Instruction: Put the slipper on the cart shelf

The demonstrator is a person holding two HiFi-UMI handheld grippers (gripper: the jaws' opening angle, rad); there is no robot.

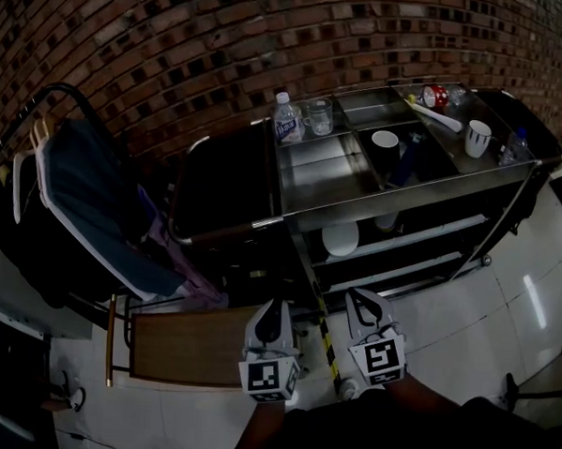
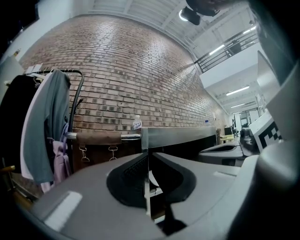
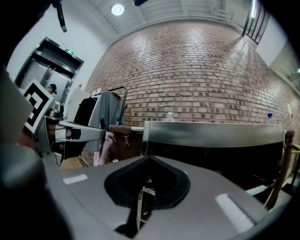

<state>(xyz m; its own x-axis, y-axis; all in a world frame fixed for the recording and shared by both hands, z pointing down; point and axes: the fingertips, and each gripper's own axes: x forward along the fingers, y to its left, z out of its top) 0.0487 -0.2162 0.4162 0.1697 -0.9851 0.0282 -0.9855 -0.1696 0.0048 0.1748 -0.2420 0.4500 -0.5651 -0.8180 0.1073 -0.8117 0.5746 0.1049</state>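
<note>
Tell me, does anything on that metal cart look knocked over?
Nothing looks spilled or broken. One oddity: a red can seems to lie on its side in a top tray of the cart, while the bottle and mug stand upright.

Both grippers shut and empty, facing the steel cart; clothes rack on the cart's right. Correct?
No: the black clothes rack stands left of the stainless steel cart, per the head view. Left gripper and right gripper are shut, empty.

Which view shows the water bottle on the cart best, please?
The head view: the water bottle stands whole on the cart top. Both gripper views show only its upper part, small, above the cart's edge.
</note>
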